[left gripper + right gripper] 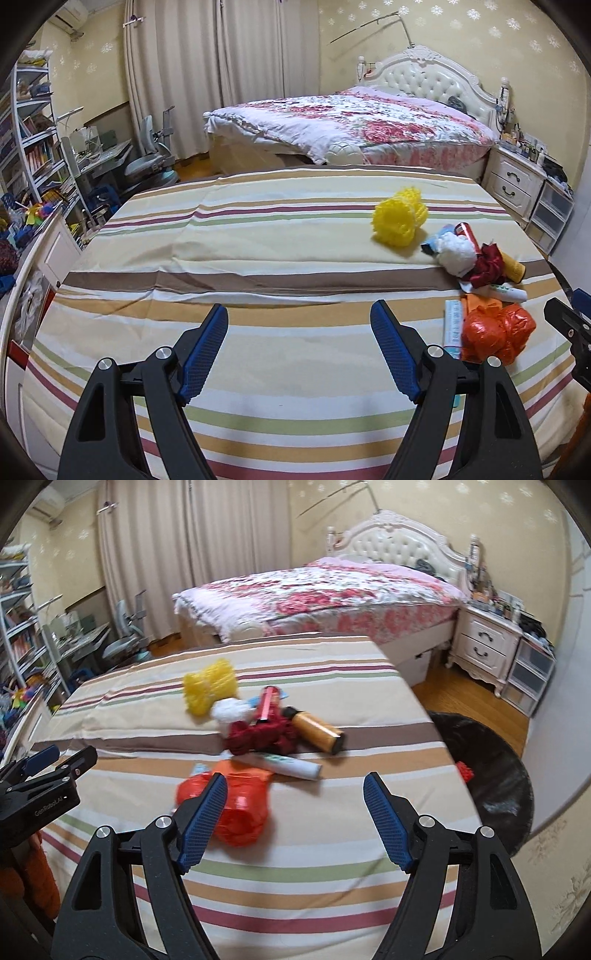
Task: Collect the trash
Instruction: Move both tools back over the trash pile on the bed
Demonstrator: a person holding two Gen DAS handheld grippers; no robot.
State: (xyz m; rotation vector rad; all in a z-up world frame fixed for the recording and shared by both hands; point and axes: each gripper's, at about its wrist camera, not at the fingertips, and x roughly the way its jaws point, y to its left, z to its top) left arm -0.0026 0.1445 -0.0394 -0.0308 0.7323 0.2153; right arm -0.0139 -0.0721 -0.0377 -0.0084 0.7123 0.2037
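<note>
On the striped desk [332,849] nearly all trash remains uncollected, namely the orange plastic bag [236,808], white tube [295,766] and amber bottle [317,731], with both left tongs [299,321] and right tongs [295,794] spread and empty beside the black bin bag [491,771], which holds one red item [466,771].

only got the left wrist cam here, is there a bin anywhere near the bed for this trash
Observer: Yes. The right wrist view shows a black-lined bin on the floor just off the striped bed's right edge, with something red at its rim.
Operator: ok and that yellow thing past the red cloth, what is it
Observer: A yellow cylinder with black ends, lying on its side against the dark red cloth.
Operator: is the right gripper holding anything
Observer: No. The right gripper is open and empty, with the orange plastic bag just ahead of its left finger.
</note>
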